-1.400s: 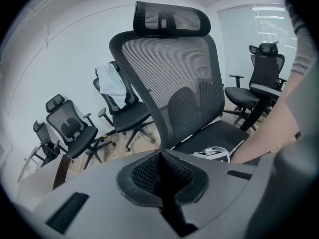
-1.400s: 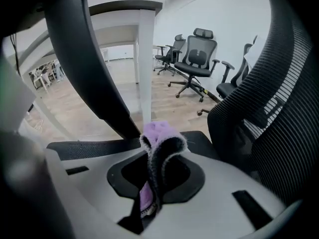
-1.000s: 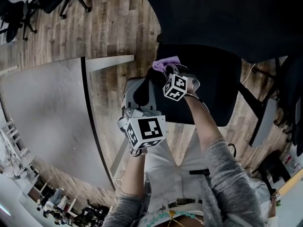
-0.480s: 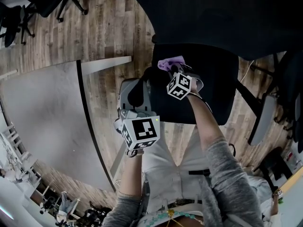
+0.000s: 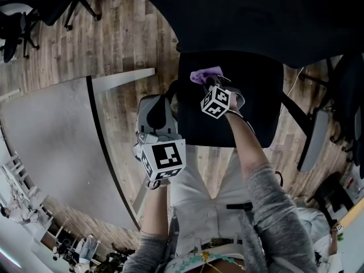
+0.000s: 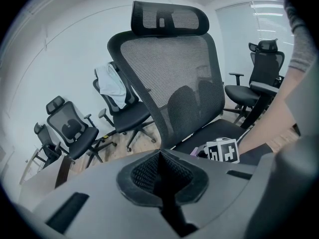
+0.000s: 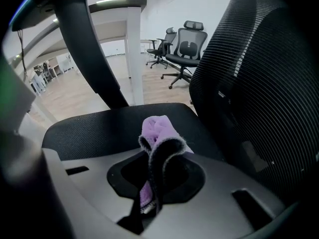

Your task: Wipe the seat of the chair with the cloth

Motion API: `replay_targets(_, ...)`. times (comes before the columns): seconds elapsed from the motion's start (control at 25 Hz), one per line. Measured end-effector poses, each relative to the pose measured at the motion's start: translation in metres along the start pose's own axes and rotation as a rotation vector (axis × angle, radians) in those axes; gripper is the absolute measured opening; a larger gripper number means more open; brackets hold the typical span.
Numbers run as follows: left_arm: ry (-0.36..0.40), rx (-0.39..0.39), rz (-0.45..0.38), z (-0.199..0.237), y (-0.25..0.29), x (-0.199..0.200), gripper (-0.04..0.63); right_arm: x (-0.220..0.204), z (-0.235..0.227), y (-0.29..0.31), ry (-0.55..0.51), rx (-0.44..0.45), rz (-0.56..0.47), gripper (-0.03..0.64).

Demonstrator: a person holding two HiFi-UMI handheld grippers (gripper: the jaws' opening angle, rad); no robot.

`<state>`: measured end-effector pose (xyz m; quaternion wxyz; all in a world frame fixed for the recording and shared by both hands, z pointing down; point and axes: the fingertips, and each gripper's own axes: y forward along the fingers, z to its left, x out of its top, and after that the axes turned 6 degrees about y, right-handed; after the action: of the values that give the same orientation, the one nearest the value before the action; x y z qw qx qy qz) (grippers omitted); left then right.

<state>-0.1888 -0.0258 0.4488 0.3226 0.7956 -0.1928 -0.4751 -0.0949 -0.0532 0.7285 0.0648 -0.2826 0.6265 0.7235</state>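
The cloth (image 7: 157, 128) is lilac against the black seat (image 5: 263, 95). The chair back (image 6: 169, 78) is black mesh. Each marker cube (image 5: 216, 103) is white with black squares. The floor (image 5: 125, 33) shows brown wood planks, and the sleeves (image 5: 276, 209) are grey.

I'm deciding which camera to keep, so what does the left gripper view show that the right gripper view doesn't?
Only the left gripper view: the chair's headrest, the marker cube of the right tool, a white fabric draped on another chair, and the left tool, shut and empty. Only the right gripper view: the right tool shut on the purple cloth, plus a white table leg. Both: the mesh backrest, the black seat, wood floor and spare office chairs; the left view catches just a sliver of the cloth.
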Motion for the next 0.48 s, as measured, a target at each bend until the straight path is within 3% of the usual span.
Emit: replay_targets(0.48,0.006,0.003,0.003,0.001,0.0,0.0,0.0,-0.014,-0.007,-0.004,0.004,-0.008,0.02,0.052)
